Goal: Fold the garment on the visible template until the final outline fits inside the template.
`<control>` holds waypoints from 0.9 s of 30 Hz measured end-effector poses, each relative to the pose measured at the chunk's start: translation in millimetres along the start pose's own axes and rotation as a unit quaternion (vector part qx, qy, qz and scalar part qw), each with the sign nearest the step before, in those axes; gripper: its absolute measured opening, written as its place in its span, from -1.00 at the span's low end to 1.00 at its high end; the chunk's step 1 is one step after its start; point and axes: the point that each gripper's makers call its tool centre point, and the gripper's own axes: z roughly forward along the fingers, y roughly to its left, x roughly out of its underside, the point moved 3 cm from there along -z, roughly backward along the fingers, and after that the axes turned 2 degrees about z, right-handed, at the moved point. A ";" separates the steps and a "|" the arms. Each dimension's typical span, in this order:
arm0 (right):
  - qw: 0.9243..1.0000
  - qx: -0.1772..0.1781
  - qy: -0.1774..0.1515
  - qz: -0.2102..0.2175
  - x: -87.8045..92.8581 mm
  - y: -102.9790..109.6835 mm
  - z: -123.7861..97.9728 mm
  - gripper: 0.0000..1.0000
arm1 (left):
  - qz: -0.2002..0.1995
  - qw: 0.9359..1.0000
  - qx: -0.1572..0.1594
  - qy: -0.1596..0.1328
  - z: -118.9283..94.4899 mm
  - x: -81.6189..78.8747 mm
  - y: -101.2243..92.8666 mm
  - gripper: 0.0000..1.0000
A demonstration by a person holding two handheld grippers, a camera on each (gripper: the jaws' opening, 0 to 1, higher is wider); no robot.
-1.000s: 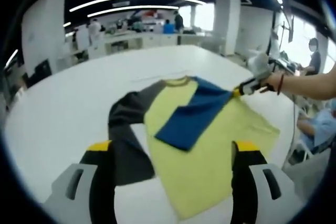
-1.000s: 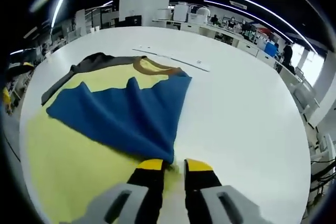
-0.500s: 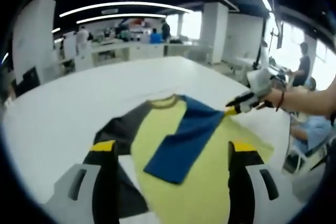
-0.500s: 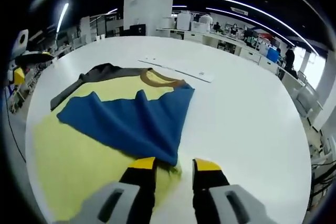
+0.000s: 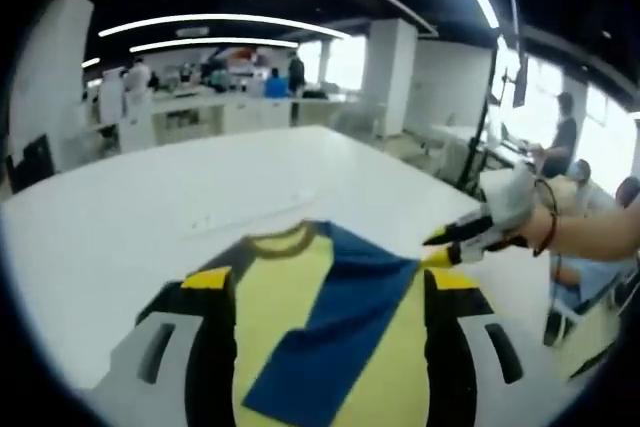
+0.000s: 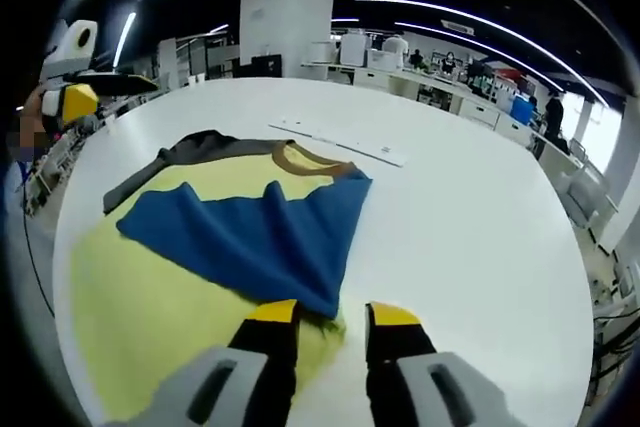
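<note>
A yellow T-shirt (image 6: 150,297) lies flat on the white table (image 6: 470,217), brown collar (image 6: 300,159) at the far end. Its blue sleeve (image 6: 250,232) is folded across the yellow body, and a dark grey sleeve (image 6: 180,155) lies spread on the far left. My right gripper (image 6: 332,314) is open, its yellow tips just short of the blue sleeve's near corner, nothing between them. From the left gripper view, the right gripper (image 5: 436,245) hovers at the shirt's right edge. My left gripper (image 5: 330,279) stands wide open above the shirt (image 5: 290,297), holding nothing.
A thin white strip (image 6: 340,140) lies on the table beyond the collar. A hand (image 5: 530,222) holds the right gripper. The left gripper (image 6: 80,92) hangs raised at the table's far left edge. Desks and people fill the background, and the table edge runs close on the right.
My right gripper has opened and let go of the blue sleeve, which now lies on the shirt. The left gripper has come nearer over the shirt and tilted up.
</note>
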 end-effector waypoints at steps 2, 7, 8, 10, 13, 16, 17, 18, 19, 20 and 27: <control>1.000 0.001 -0.002 -0.002 0.0 0.3 1.1 -0.55 | -0.002 1.000 -0.003 0.011 12.5 2.8 2.8 0.45; 1.000 0.001 -0.008 -0.001 2.2 2.4 3.8 -0.56 | -0.010 1.000 0.017 0.012 47.0 2.4 -6.8 0.43; 1.000 0.000 -0.007 -0.002 2.7 2.8 3.9 -0.56 | -0.009 1.000 0.018 0.012 52.4 2.6 -6.8 0.42; 1.000 0.000 -0.010 -0.005 5.2 3.3 6.4 -0.57 | -0.010 1.000 0.021 0.015 66.1 4.6 -4.5 0.40; 1.000 -0.002 -0.011 -0.003 9.0 4.5 8.0 -0.58 | -0.023 0.999 0.034 0.007 83.9 5.5 -4.4 0.32; 1.000 -0.002 -0.013 -0.001 15.1 4.7 12.4 -0.61 | -0.027 0.999 0.035 0.000 102.3 5.3 -3.2 0.23; 1.000 -0.002 -0.016 -0.002 15.4 4.6 13.4 -0.63 | -0.027 0.999 0.035 0.000 104.8 5.3 -3.8 0.20; 1.000 -0.003 -0.019 -0.003 16.0 4.5 13.5 -0.65 | -0.026 0.999 0.034 0.000 112.2 4.4 -3.2 0.19; 1.000 -0.004 -0.019 -0.003 16.3 3.8 14.6 -0.66 | -0.024 0.999 0.033 0.000 117.4 3.5 -2.6 0.19; 1.000 -0.005 -0.020 -0.002 16.3 2.5 15.9 -0.66 | -0.025 0.999 0.033 0.003 124.7 3.2 -1.6 0.17; 1.000 -0.001 -0.026 -0.008 14.2 0.0 16.6 -0.67 | -0.069 0.996 0.051 0.021 161.4 12.2 -2.8 0.01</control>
